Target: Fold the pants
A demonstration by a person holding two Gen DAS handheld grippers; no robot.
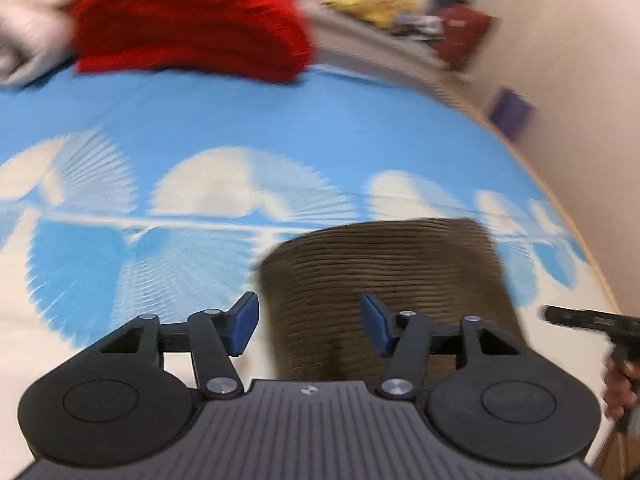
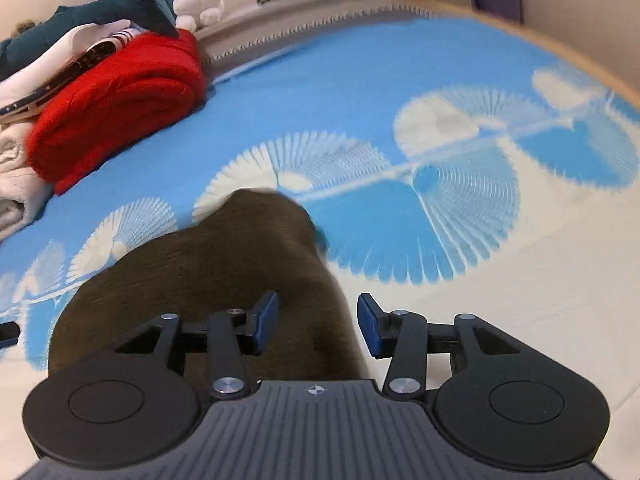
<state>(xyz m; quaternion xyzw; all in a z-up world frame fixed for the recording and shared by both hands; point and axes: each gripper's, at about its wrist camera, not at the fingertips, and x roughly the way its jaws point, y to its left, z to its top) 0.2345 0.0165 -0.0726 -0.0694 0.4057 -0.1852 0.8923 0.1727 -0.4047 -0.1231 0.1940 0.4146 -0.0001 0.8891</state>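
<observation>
I see the brown pants (image 1: pixel 384 280) lying as a compact bundle on the near part of the blue and white sheet (image 1: pixel 240 120), directly ahead of both tools. My left gripper (image 1: pixel 310 326) has its jaws spread wide with nothing between the blue pads (image 1: pixel 244 324); the ribbed brown cloth sits just beyond and partly under the gap, toward its right finger. My right gripper (image 2: pixel 318 326) is likewise parted and holds nothing; the pants (image 2: pixel 224 264) spread ahead of it and to its left, running under its left finger, while its right finger is over bare cream-coloured sheet (image 2: pixel 400 80). At the far left of the bed a rolled red blanket (image 2: pixel 116 108) rests against a pile of pale bedding (image 2: pixel 16 168), with a plush shark (image 2: pixel 100 10) lying on top. In the left view the black tip of the other tool shows at the near right edge, blurred.
</observation>
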